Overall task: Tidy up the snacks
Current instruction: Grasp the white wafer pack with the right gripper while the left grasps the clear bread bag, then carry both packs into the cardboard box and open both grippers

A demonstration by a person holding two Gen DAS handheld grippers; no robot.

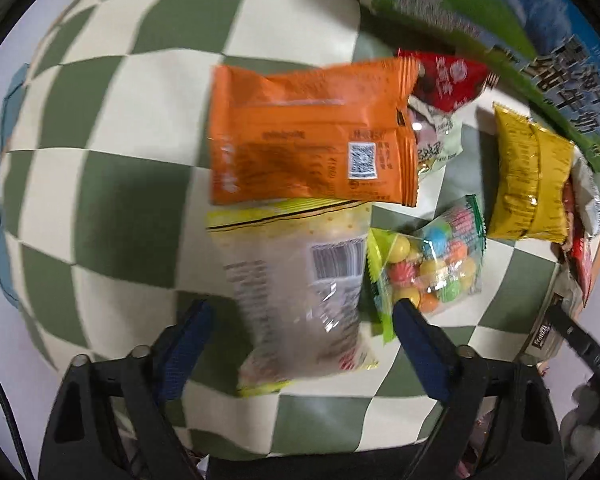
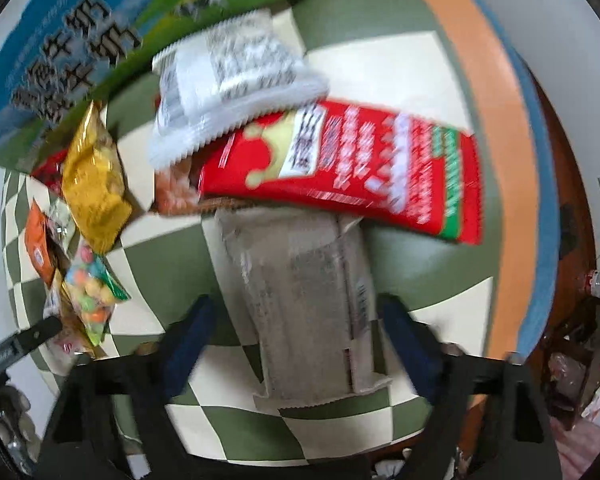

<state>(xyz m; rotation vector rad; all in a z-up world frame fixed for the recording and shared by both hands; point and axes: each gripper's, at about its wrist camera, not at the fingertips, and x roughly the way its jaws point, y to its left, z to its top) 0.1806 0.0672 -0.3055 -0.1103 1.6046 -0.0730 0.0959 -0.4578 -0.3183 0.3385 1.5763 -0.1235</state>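
Green and cream checks cover the cloth point(image 1: 112, 200) on the bench, with an orange and blue border point(image 2: 496, 160) showing only in the right wrist view, where the cloth curves away at the right

Left tool point(image 1: 300, 312) points down over a pale yellow see-through packet point(image 1: 296, 280). Its 2 blue pads stand apart on either side of the packet's near half, partly open, and blur keeps me from telling whether they touch it; I judge nothing is gripped yet. The packet's long axis runs straight away from the tool, so the jaws cross its short width. Its far end meets the orange packet point(image 1: 312, 132), which lies crosswise

Right tool point(image 2: 296, 312) is set the same way over a grey packet point(image 2: 300, 304): pads partly open, flanking it, no firm hold visible. The grey packet also runs lengthwise away from the tool, its far end tucked under a red packet point(image 2: 348, 168) lying across it, with a white packet point(image 2: 228, 80) beyond

Each tool is nearer its own packet, so the next move looks like closing across the narrow width

Between the 2 lie the candy bag point(image 1: 428, 260) and gold packet point(image 1: 528, 176), seen from both sides. A green and blue milk box point(image 2: 60, 60) stands behind. The left view alone shows the orange packet fully; the right view alone shows the grey, red and white packets clearly
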